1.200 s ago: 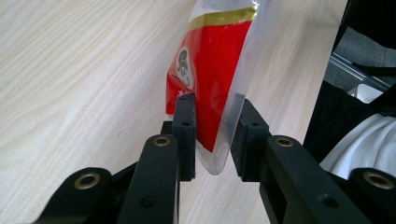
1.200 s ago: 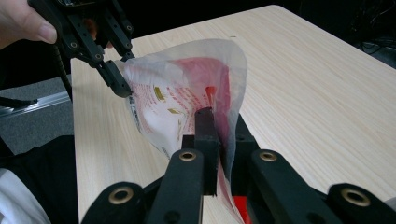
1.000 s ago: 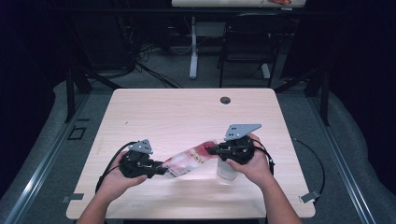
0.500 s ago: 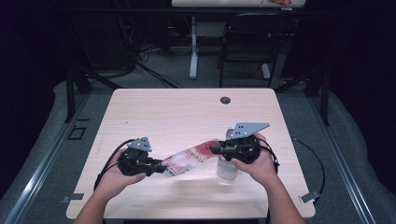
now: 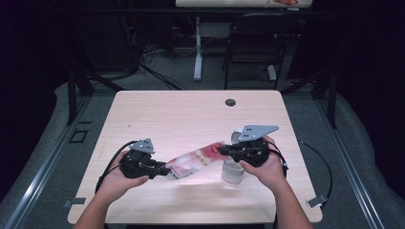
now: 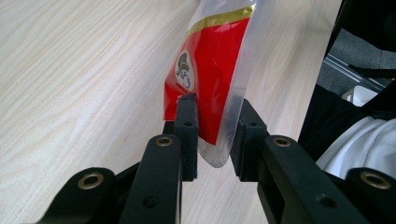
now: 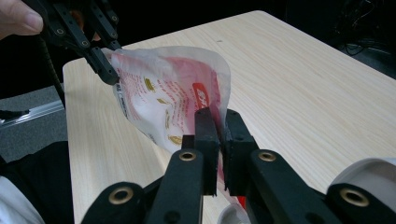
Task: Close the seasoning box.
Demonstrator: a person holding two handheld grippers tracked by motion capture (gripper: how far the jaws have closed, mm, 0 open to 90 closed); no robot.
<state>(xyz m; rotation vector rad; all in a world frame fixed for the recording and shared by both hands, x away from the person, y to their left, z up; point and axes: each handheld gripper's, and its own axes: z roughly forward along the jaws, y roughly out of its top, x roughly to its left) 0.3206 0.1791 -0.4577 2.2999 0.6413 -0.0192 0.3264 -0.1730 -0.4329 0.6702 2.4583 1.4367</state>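
A red and white plastic pouch (image 5: 196, 160) hangs tilted above the wooden table (image 5: 191, 114), stretched between both grippers. My left gripper (image 5: 167, 171) grips the pouch's lower left end; in the left gripper view its jaws (image 6: 215, 121) stand on either side of the pouch's clear edge (image 6: 210, 70). My right gripper (image 5: 222, 151) is shut on the upper right end. In the right gripper view its jaws (image 7: 218, 123) pinch the pouch (image 7: 163, 98), and the left gripper (image 7: 109, 70) clamps the far corner.
A clear jar (image 5: 232, 172) stands on the table just below the right gripper, its white rim (image 7: 369, 182) showing at the lower right. A cable hole (image 5: 230, 102) lies near the far edge. A chair (image 5: 253, 43) and table leg stand beyond.
Both grippers keep their hold on the pouch. The hands have shifted only slightly; the pouch stays stretched over the table's front.
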